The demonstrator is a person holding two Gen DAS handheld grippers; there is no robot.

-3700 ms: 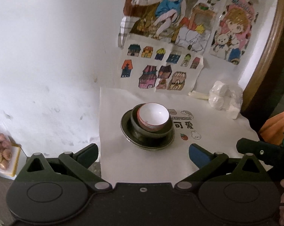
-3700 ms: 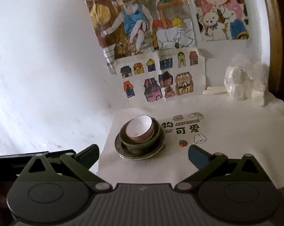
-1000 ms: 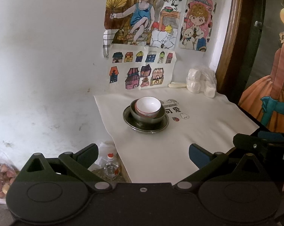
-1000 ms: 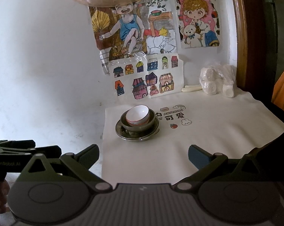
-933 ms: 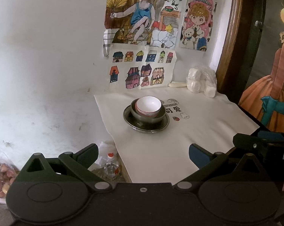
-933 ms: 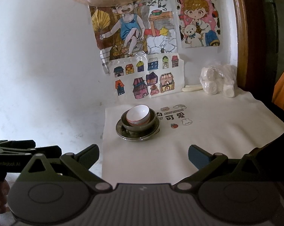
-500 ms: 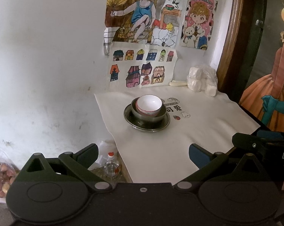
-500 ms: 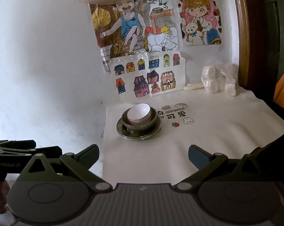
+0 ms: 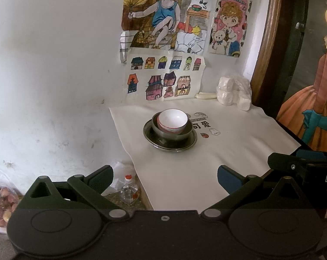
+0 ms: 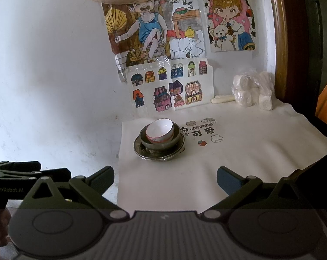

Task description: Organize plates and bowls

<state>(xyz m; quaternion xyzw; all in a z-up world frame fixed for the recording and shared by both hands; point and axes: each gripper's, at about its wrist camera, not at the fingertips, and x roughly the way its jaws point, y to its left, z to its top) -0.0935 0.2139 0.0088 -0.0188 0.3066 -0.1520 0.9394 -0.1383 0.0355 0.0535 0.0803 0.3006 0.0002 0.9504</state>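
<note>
A white bowl with a red-patterned outside (image 9: 172,121) sits tilted inside a dark green bowl (image 9: 176,135), which sits on a dark plate (image 9: 170,146) on the white cloth. The same stack shows in the right wrist view: white bowl (image 10: 160,131), green bowl (image 10: 161,144), plate (image 10: 159,155). My left gripper (image 9: 165,178) is open and empty, held back from the table's front edge. My right gripper (image 10: 165,178) is open and empty, also well short of the stack.
A white printed cloth (image 9: 239,143) covers the small table. A plastic bag of white rolls (image 9: 232,92) lies at the back right by a wooden frame (image 9: 269,43). Drawings hang on the wall (image 9: 55,65). A small bottle (image 9: 130,191) stands on the floor left of the table.
Over the last seconds both grippers have pulled back from the stack, which now looks smaller and farther. In the last half second almost nothing moves. The stack is unchanged.
</note>
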